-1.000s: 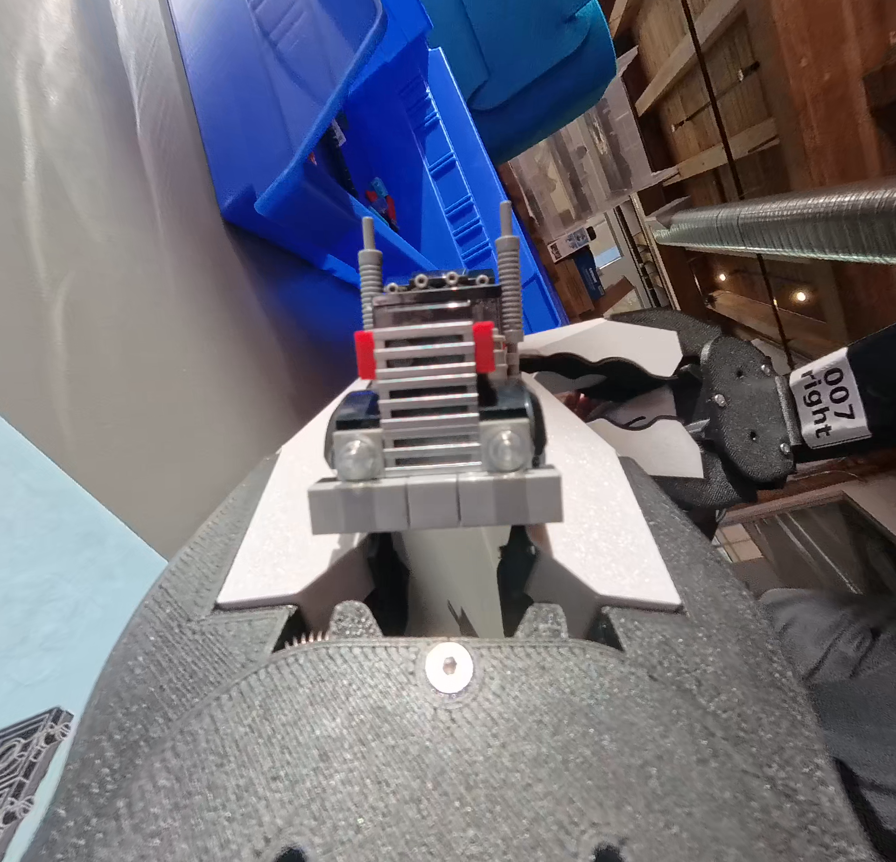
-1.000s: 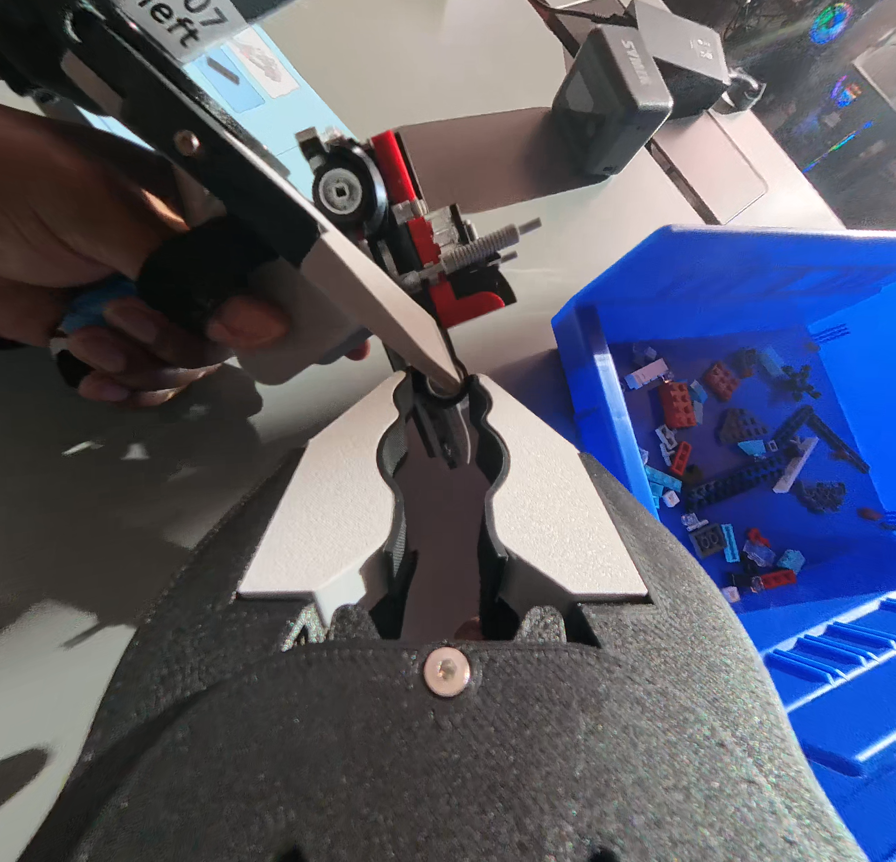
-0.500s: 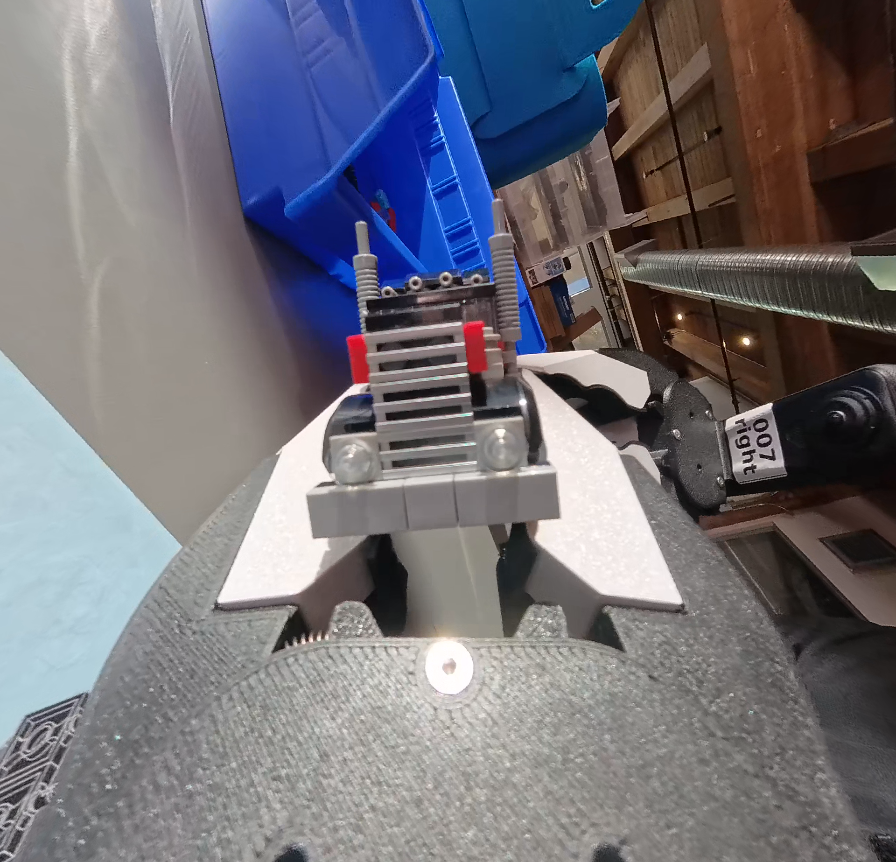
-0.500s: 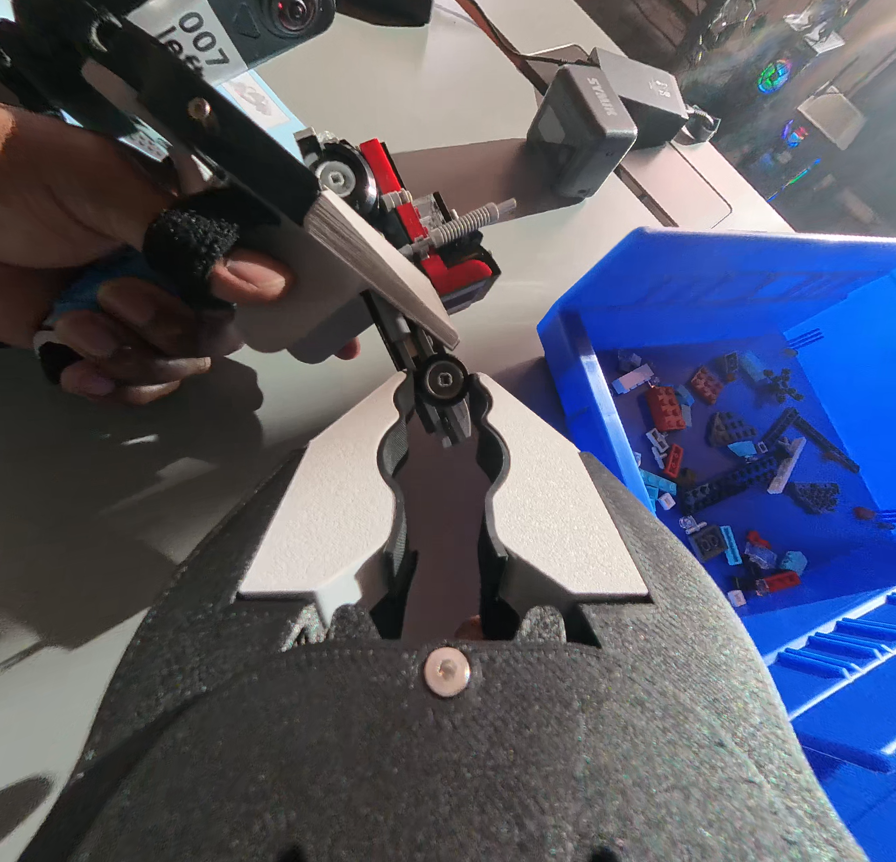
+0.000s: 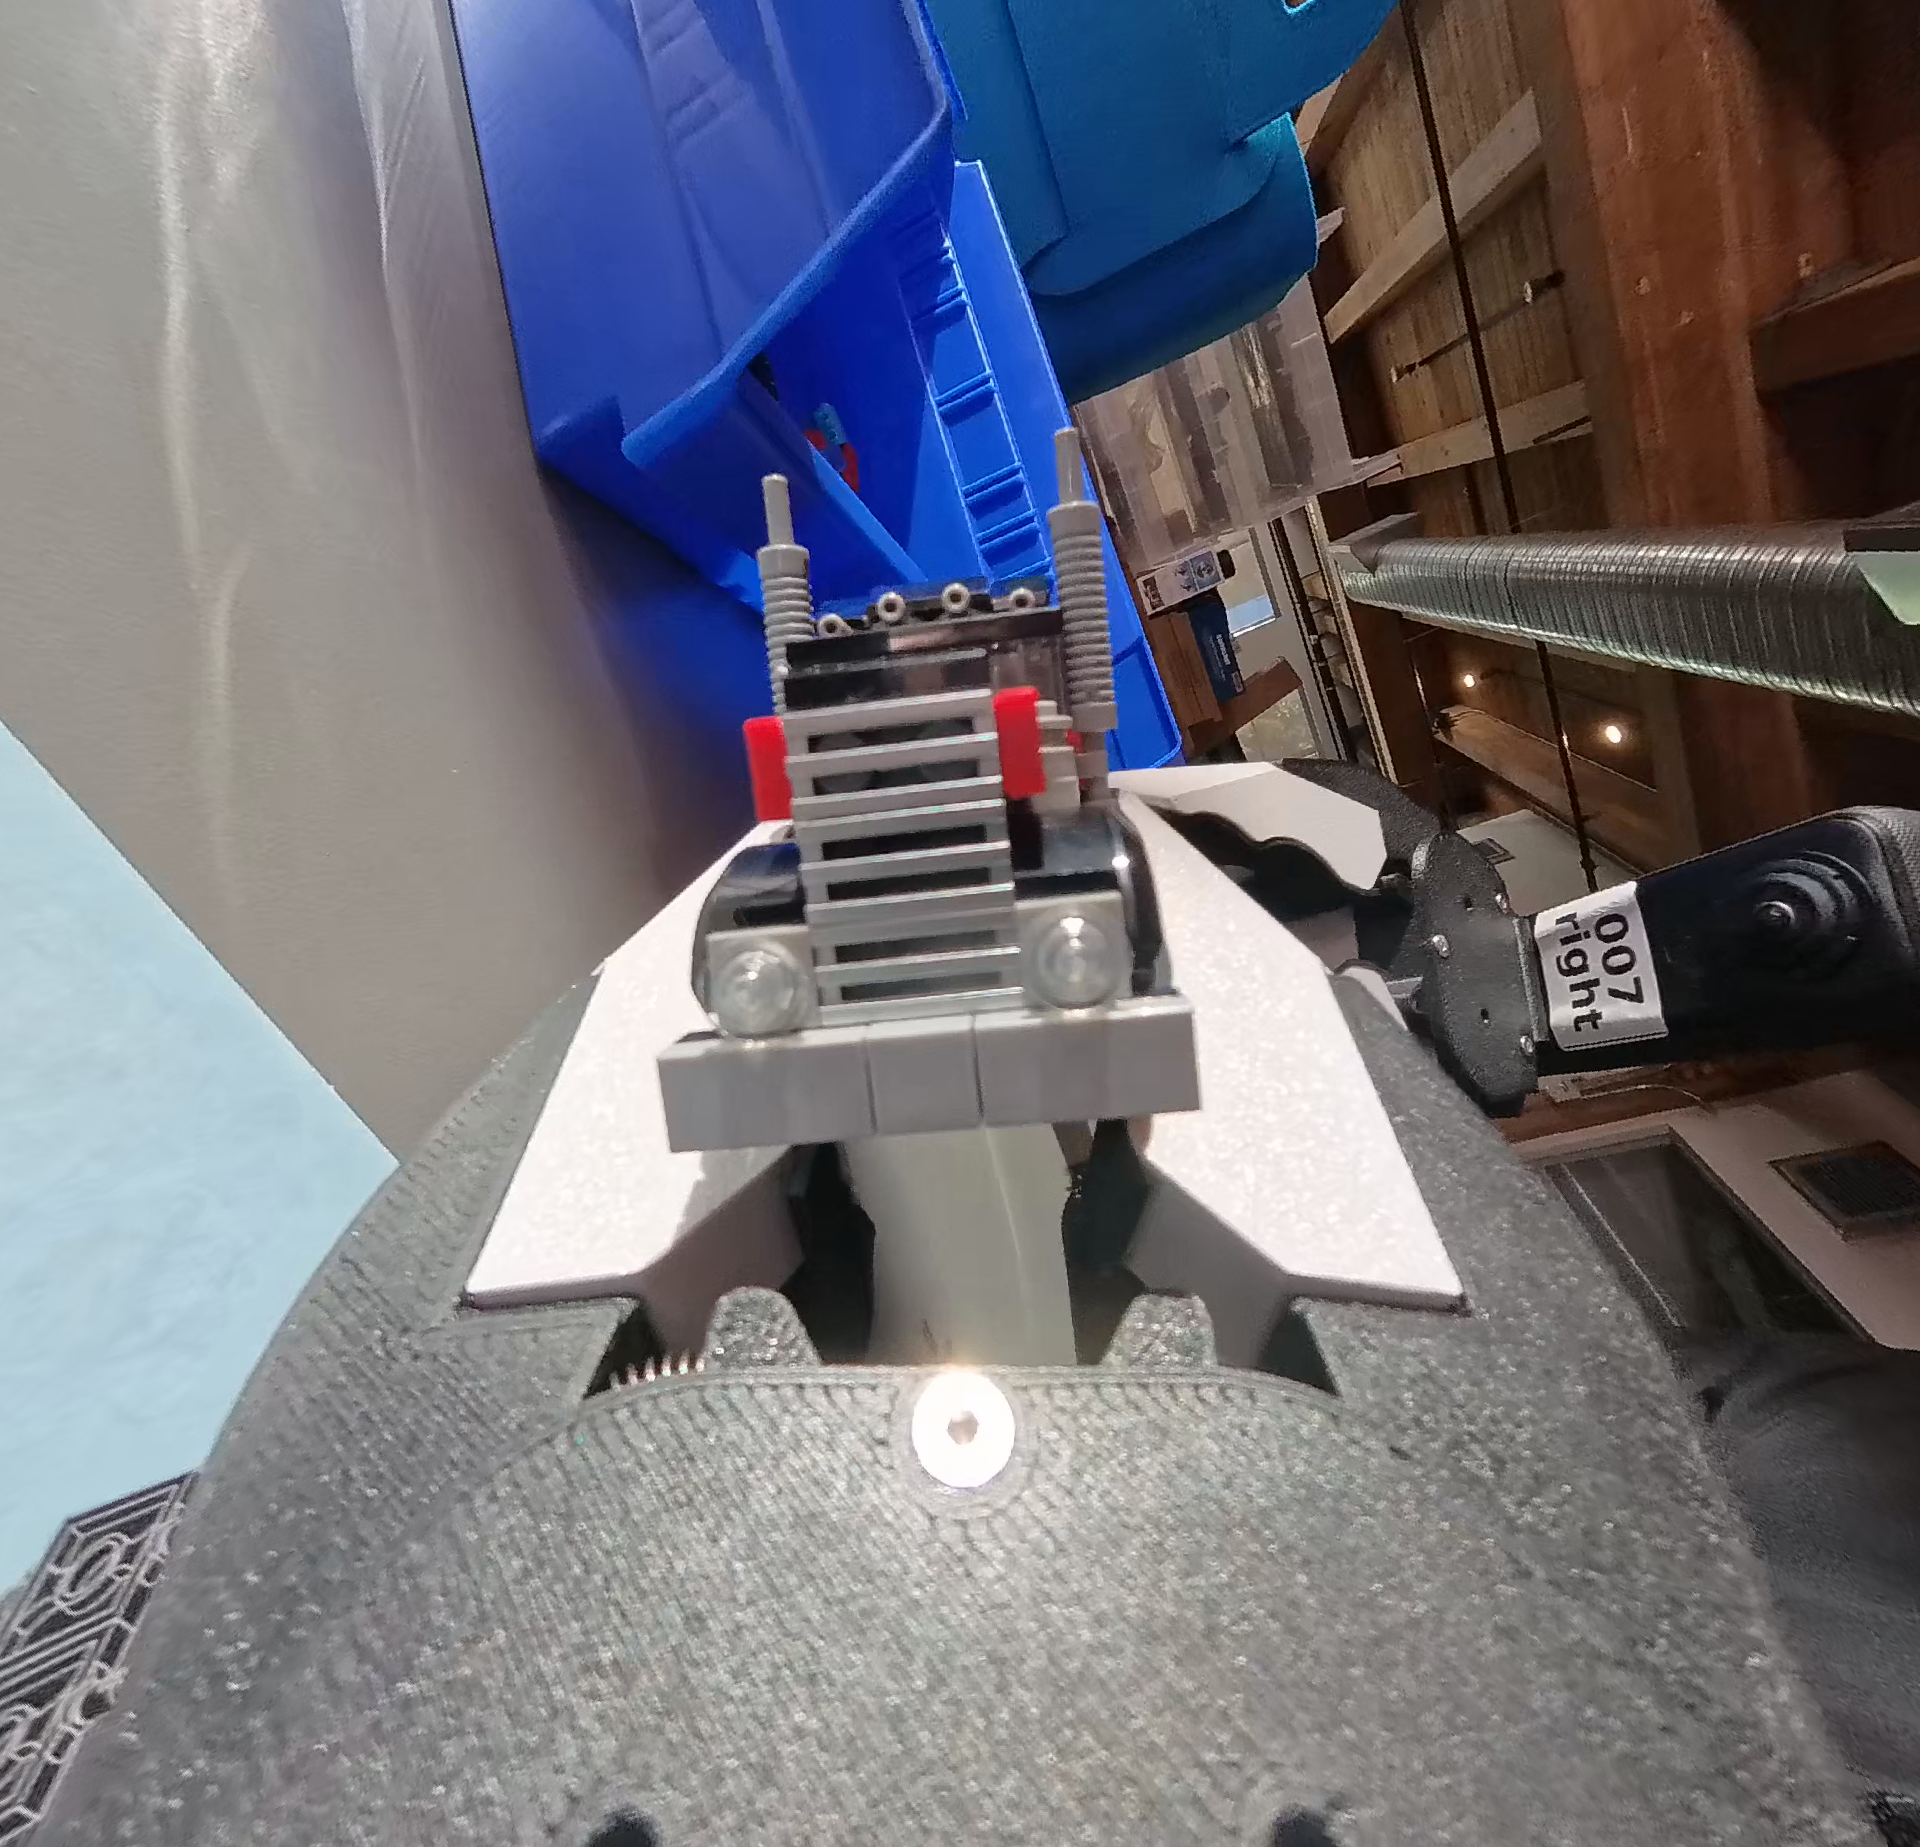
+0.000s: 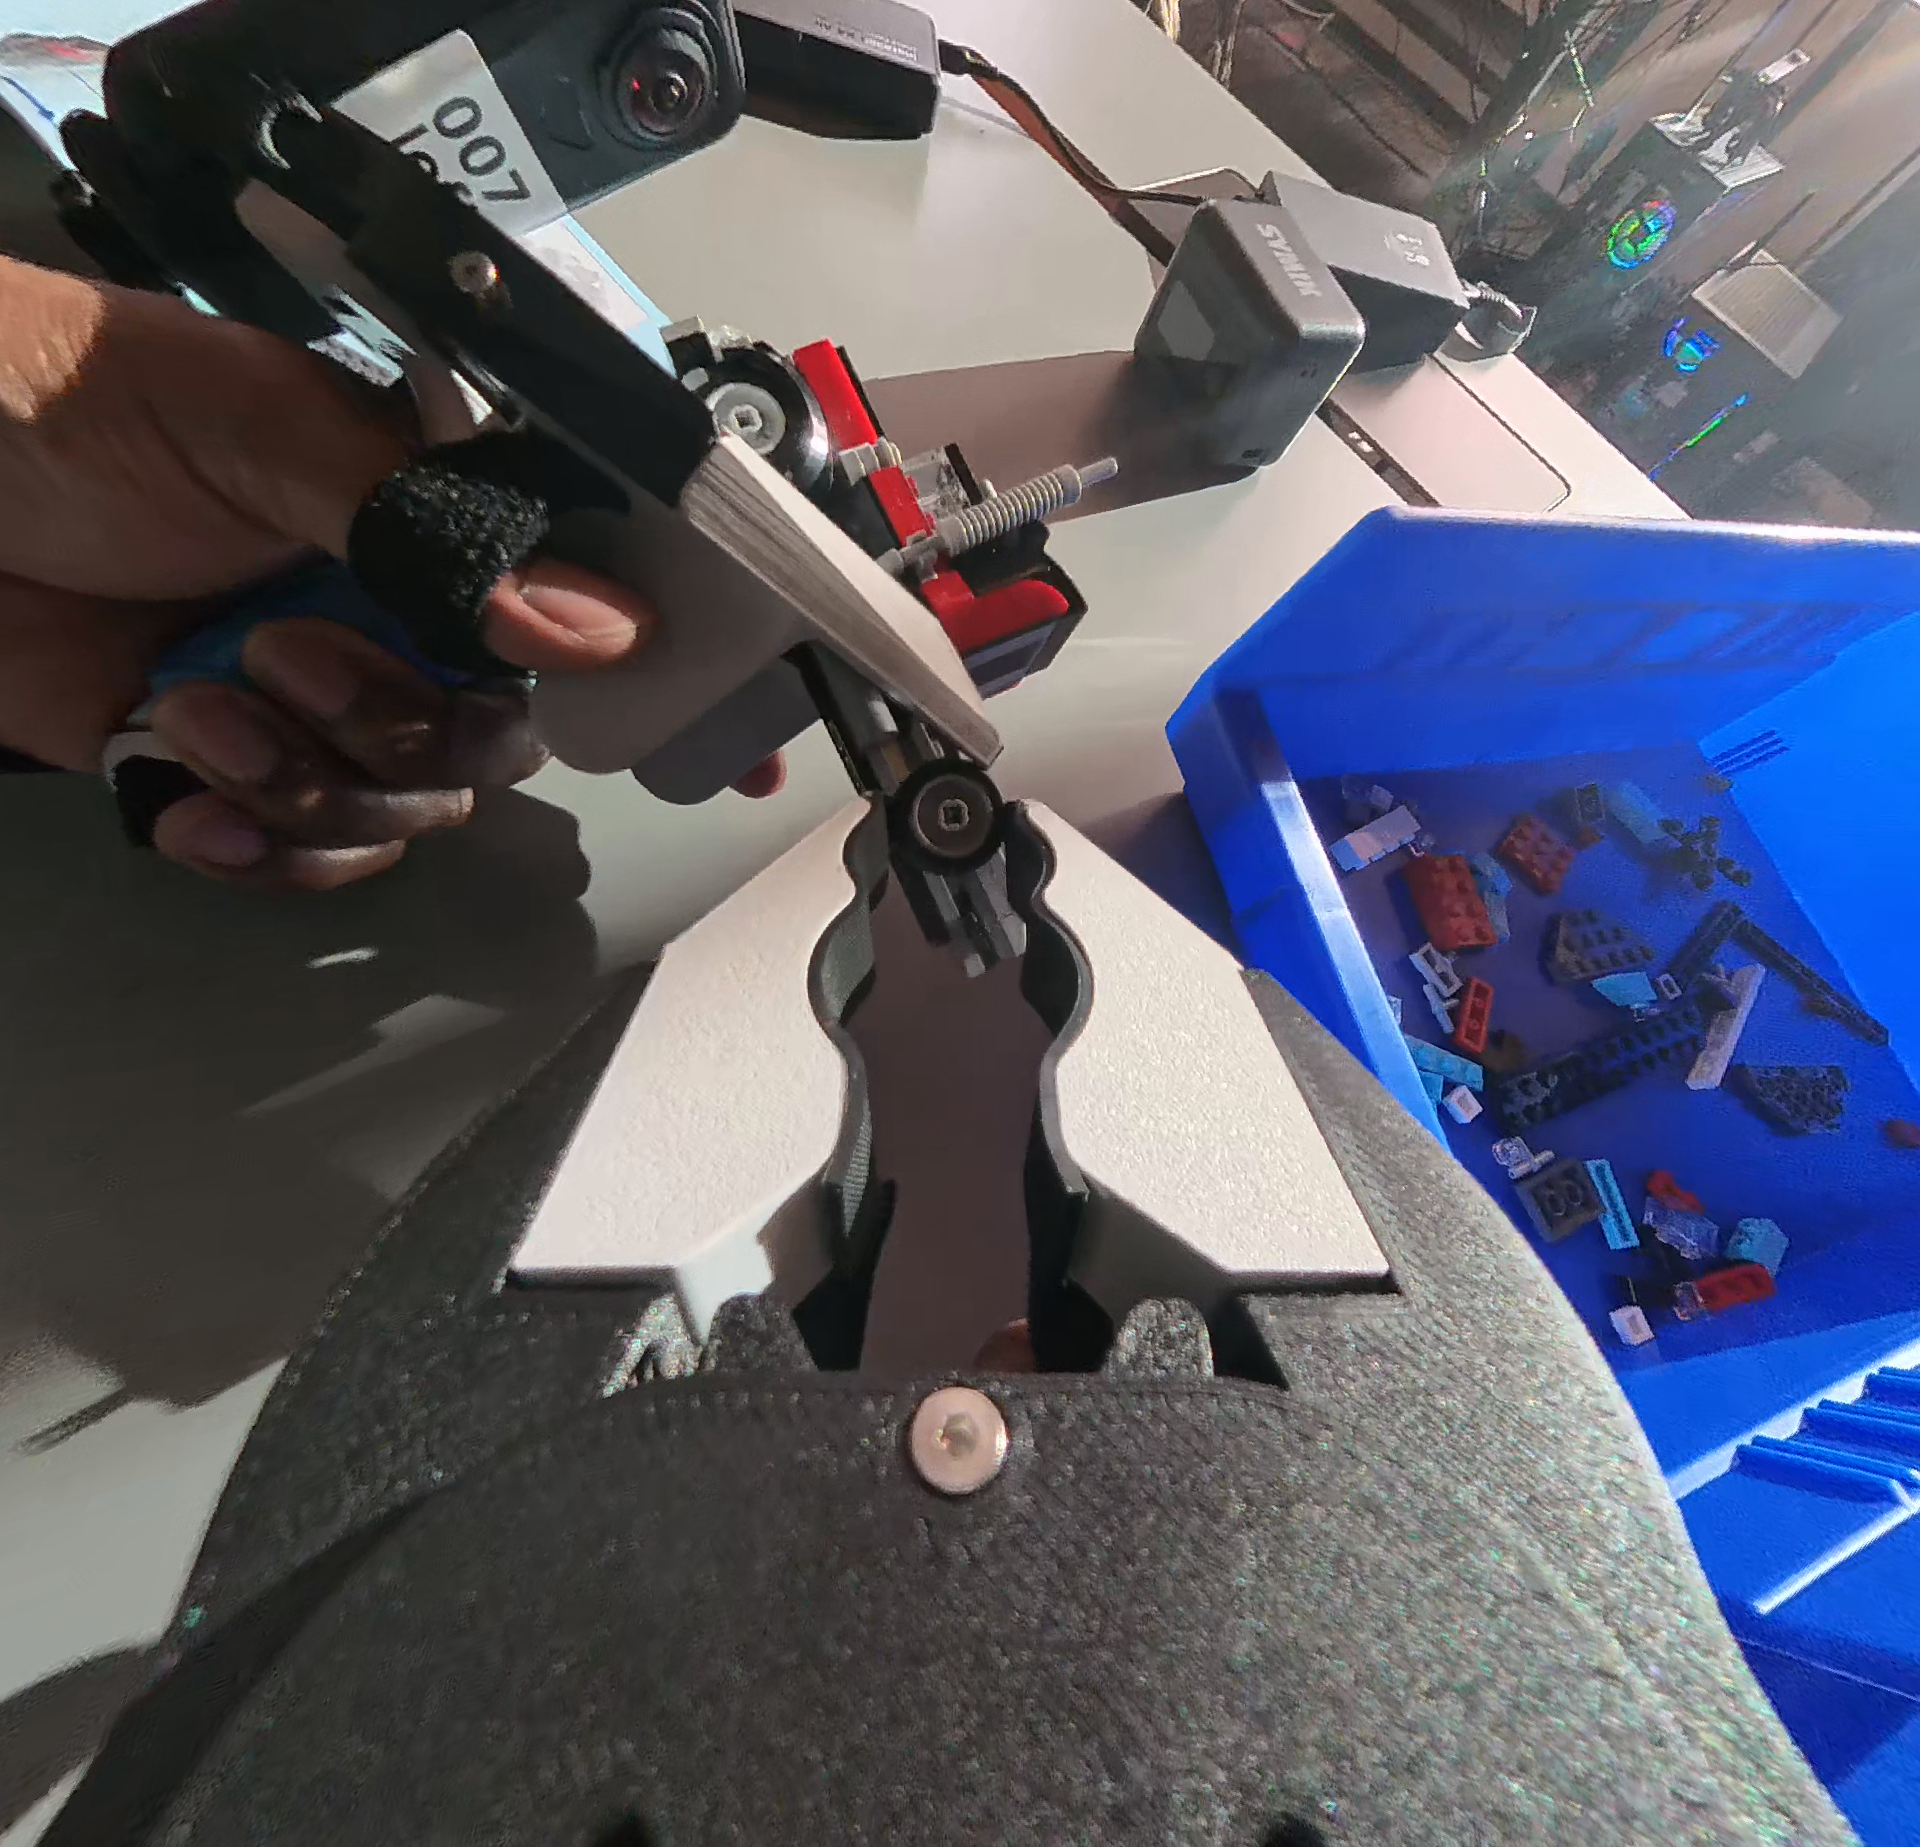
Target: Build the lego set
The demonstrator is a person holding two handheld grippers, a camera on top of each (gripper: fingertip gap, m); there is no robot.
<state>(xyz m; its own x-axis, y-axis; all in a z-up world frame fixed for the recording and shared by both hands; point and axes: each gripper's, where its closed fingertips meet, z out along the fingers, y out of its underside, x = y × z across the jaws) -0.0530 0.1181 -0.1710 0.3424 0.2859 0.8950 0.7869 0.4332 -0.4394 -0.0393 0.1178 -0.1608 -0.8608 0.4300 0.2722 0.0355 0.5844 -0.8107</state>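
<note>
Truck: we see the lego truck (image 5: 914, 893) clamped in our left claw (image 5: 935, 976), held off the bench (image 6: 935, 270).
Right claw: our right claw (image 6: 951, 862) pinches the small wheel piece (image 6: 948, 823) at the truck's rear chassis.
Risk: a skewed push could pop the wheel loose or crack the chassis.
Pose: left hand (image 6: 260, 592) at 9 o'clock, tilted toward the blue bin (image 6: 1558, 966) at 3.

Glossy plastic lego truck (image 5: 914, 893), rough matt blk hand-held gripper (image 5: 935, 1101) body, smooth glossy blue bin (image 6: 1278, 841)
</note>
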